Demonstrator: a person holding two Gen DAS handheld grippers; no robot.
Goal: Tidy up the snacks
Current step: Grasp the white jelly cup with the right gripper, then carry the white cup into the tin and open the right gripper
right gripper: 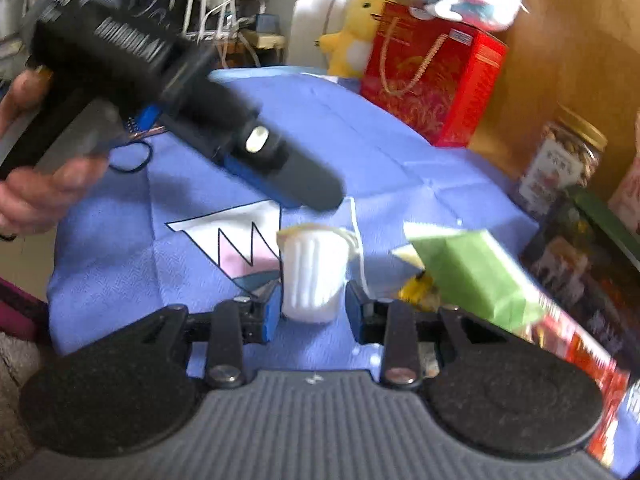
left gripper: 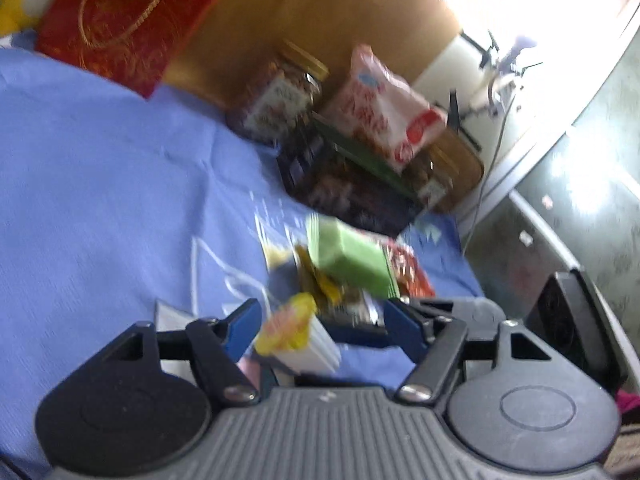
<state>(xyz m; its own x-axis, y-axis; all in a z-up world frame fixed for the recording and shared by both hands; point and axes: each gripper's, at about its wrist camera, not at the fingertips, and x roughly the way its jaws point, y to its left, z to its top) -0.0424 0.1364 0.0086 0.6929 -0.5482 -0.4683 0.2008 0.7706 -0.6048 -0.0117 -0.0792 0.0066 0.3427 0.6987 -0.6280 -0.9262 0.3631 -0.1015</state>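
Note:
A white ribbed cup (right gripper: 314, 276) with a yellow lid sits with its base between the blue pads of my right gripper (right gripper: 312, 312), which is shut on it. In the left wrist view the same cup (left gripper: 296, 336) shows low between the fingers of my left gripper (left gripper: 324, 330), whose pads stand wide apart and touch nothing. A hand (right gripper: 36, 184) holds that left gripper (right gripper: 312, 192) above the cloth, up and left of the cup. A green box (right gripper: 480, 276) lies right of the cup on loose snack packets (left gripper: 412, 276).
A blue cloth (right gripper: 360, 152) covers the surface. At the back stand a red gift bag (right gripper: 432, 76), a nut jar (right gripper: 564, 160), a pink-white bag (left gripper: 384, 112) and a dark box (left gripper: 348, 192). Also here are a yellow plush (right gripper: 356, 36) and a hair tie (right gripper: 132, 160).

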